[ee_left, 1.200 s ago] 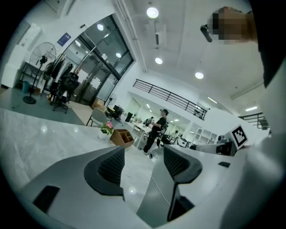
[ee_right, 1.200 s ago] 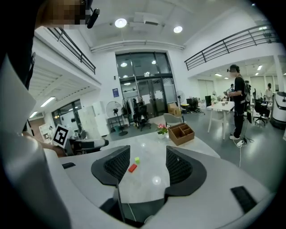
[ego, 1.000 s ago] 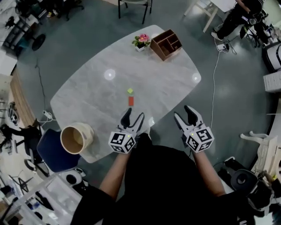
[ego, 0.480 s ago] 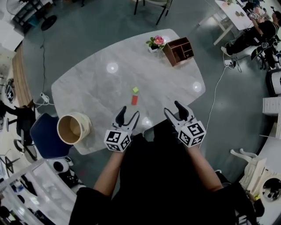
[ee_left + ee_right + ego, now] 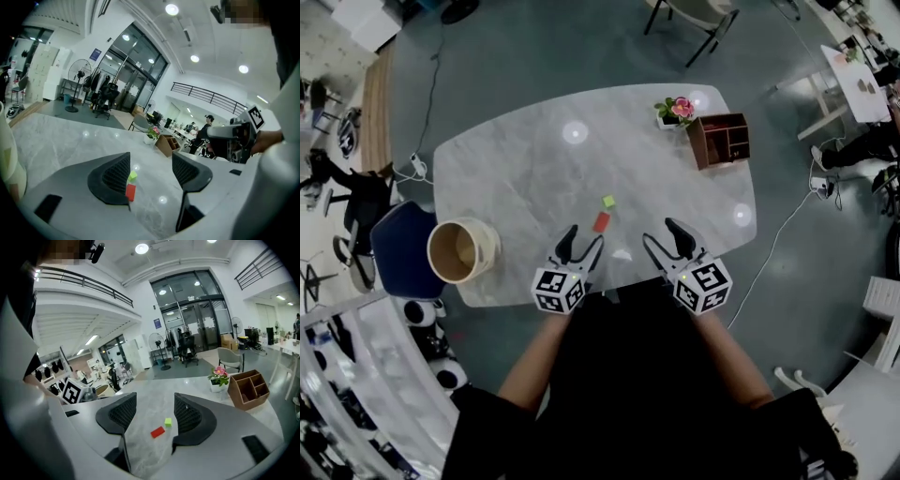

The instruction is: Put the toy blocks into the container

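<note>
L gripper (image 5: 585, 237) and R gripper (image 5: 661, 232) hover at the near edge of the marble table (image 5: 534, 178), jaws apart on both, nothing held. Red block (image 5: 601, 221) and green block (image 5: 607, 202) lie close together just ahead of the L gripper. Round tan container (image 5: 490, 246) sits well to the left.

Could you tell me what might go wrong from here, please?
The red block and green block lie close together; the open left tongs closing on one could knock the other away.
The container sits at the table's left edge, apart from the blocks; a block might slip out on the carry, or a bump could tip it off.
</note>
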`<action>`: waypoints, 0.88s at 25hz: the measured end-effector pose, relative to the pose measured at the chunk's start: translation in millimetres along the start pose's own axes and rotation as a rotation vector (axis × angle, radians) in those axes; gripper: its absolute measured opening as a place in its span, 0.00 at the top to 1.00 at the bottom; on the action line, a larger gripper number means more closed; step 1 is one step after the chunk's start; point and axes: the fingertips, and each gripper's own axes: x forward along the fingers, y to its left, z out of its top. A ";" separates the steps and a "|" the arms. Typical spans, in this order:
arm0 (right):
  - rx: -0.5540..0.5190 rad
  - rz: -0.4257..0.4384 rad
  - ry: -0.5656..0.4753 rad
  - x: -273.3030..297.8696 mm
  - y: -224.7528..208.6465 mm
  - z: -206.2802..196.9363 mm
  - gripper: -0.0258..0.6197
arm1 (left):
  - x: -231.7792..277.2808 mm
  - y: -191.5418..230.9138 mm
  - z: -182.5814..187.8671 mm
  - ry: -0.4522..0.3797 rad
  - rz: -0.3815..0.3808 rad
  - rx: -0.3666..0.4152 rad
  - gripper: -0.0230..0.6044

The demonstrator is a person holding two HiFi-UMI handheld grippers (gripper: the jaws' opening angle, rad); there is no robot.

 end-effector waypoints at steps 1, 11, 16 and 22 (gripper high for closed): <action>-0.009 0.019 0.007 5.8 -4.0 1.3 0.62 | 6.4 2.0 -4.8 0.013 0.016 -0.006 0.56; -0.092 0.201 0.110 51.6 -27.3 -8.6 0.62 | 56.6 26.9 -56.7 0.147 0.171 -0.083 0.56; -0.104 0.246 0.148 69.7 -43.8 -20.7 0.62 | 80.9 36.3 -86.9 0.230 0.208 -0.079 0.56; -0.109 0.296 0.195 82.6 -51.3 -38.6 0.62 | 97.9 48.9 -120.2 0.342 0.247 -0.060 0.56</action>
